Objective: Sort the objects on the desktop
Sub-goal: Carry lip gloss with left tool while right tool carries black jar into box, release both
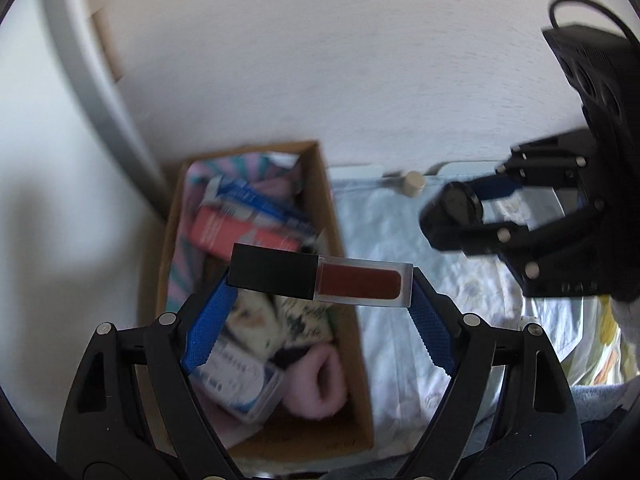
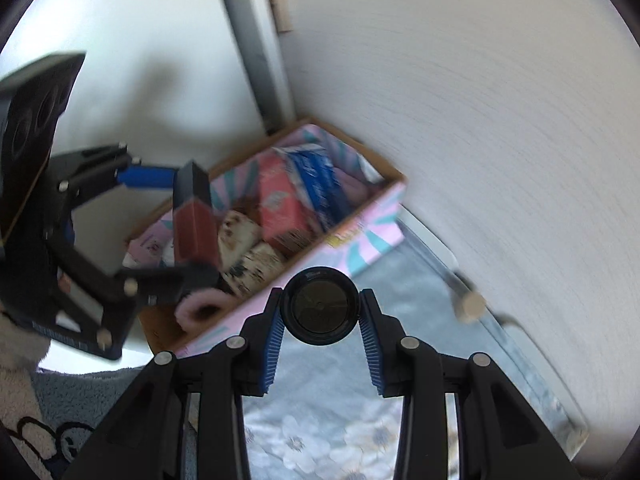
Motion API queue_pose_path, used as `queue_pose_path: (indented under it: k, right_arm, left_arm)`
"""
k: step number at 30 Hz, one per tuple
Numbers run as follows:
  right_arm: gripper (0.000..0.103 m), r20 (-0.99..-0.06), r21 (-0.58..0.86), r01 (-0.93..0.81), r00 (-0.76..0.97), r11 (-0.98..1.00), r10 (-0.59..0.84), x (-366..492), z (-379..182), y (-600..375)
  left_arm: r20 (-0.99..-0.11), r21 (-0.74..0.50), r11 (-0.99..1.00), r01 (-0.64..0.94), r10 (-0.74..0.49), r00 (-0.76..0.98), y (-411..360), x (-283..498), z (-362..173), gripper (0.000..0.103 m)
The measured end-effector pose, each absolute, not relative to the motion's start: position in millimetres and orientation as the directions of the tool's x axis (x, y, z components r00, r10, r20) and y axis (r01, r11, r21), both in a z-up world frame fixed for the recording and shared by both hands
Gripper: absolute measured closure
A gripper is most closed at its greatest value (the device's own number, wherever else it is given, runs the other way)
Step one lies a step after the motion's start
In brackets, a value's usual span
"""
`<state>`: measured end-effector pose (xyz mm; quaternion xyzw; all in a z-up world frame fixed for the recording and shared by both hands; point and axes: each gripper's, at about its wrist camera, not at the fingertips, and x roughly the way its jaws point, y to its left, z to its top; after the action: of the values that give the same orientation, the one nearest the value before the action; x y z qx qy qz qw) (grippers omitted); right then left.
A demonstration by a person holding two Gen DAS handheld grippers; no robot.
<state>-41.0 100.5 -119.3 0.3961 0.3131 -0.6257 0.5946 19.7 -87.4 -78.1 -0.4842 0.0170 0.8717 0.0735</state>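
Above the cardboard box (image 1: pixel 320 184), the left gripper (image 1: pixel 320 284) clamps a lip gloss tube (image 1: pixel 324 278) lengthwise; beside it, the right gripper (image 2: pixel 320 312) grips a round black container (image 2: pixel 319 306).

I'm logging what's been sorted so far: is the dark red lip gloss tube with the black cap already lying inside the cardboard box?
No, the left gripper holds the lip gloss tube endwise between its blue pads, above the cardboard box.

Glossy clear-plastic lip gloss tube (image 1: pixel 362 285), matt cardboard box (image 1: pixel 344 320).
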Motion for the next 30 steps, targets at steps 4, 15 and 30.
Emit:
queue_pose_path:
  k: [4,15,30]
  right_arm:
    - [0.069,-0.869,0.087,0.995,0.055,-0.042,-0.492,-30.1,-119.1,73.2]
    - [0.069,-0.891,0.145,0.988,0.156,0.059,-0.426,1.5,-150.1,15.0]
    - [0.035,-0.939,0.093,0.996,0.084,-0.01,-0.334,21.4,-181.6,-24.8]
  left_arm:
    - [-0.851,-0.056,-0.996,-0.071,0.085,-0.518,-105.7,43.4,-87.2,0.02]
    - [-0.877,-0.121,-0.992,0.028,0.093,-0.471,-125.9,78.1,-126.9,0.02]
    - [-0.898,-0.178,-0.976,0.122,0.111,-0.426,-137.2,67.4,-150.7,0.0]
